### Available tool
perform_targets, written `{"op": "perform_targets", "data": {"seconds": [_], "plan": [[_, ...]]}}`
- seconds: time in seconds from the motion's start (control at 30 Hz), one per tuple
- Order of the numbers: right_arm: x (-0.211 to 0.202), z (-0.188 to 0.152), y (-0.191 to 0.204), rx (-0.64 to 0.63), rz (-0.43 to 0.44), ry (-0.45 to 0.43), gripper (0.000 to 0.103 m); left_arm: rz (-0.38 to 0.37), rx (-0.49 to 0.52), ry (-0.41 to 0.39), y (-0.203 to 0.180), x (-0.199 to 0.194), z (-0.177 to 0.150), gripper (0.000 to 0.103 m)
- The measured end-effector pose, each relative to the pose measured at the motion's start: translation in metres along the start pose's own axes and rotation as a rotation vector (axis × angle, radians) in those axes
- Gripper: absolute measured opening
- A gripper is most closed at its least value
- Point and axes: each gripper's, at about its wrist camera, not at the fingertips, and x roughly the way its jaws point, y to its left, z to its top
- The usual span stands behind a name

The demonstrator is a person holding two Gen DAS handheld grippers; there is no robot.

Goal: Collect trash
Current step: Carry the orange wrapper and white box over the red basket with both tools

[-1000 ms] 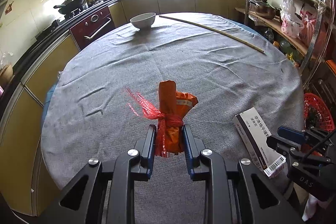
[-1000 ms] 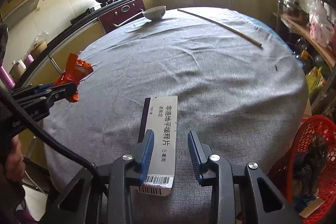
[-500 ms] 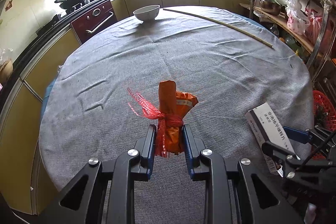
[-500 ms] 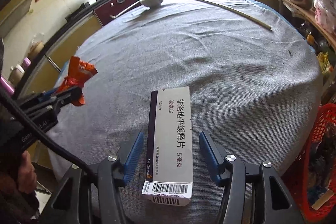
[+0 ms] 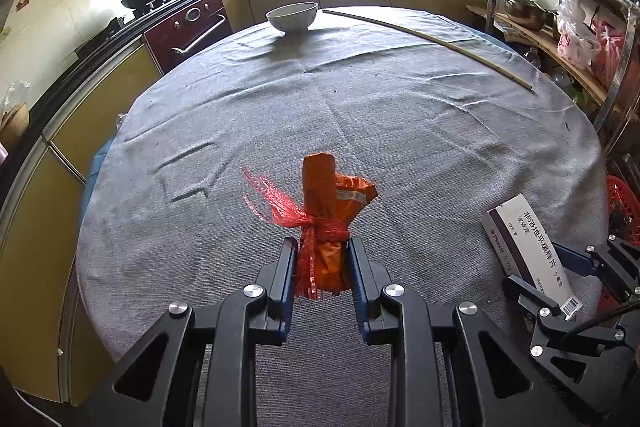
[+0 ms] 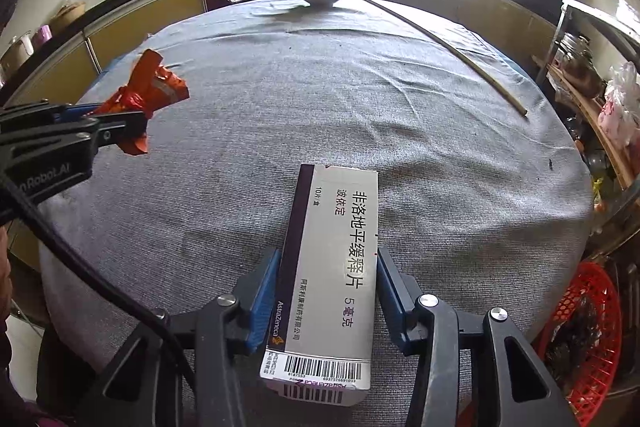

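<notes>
Kitchen w/ yellow cabinets all round, and a big round table point(image 5: 400, 115) under a grey cloth fills most of both views. Up top of the frames there's a white bowl point(image 5: 292, 17) and a long thin stick point(image 5: 432, 41), prob not trash.

Left gripper point(image 5: 322, 259) is clamped narrow on an orange wrapper bundle point(image 5: 328, 211) tied w/ red netting, lower centre of the left view, looks lifted off the cloth.

Right gripper point(image 6: 328, 287) has the white medicine box point(image 6: 334, 263) between its jaws, lower centre of its view. Jaws are closing; the blue pads look right up against the box sides, but tbh the fisheye makes it hard to say if the grip is firm yet.

So step = second pickup, both hands loaded. Next imo: finish the squeeze, lift the box clear, then carry both over to the red basket point(image 6: 580, 327) at lower right, off the table edge, and let go over it. The box is long and held near one end, so it may swing.
</notes>
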Motion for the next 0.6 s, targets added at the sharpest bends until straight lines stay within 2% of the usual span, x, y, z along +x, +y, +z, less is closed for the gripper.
{"op": "perform_targets", "data": {"seconds": [0.13, 0.43, 0.6], "plan": [[-0.003, -0.001, -0.004, 0.016, 0.015, -0.01, 0.049, 0.006, 0.002, -0.002, -0.001, -0.002, 0.0, 0.026], [-0.023, 0.002, -0.034, 0.148, 0.091, -0.059, 0.049, 0.011, 0.03, -0.013, -0.011, -0.01, 0.003, 0.026], [-0.032, 0.001, -0.05, 0.188, 0.091, -0.088, 0.049, 0.011, 0.06, -0.02, -0.019, -0.014, 0.006, 0.026]]}}
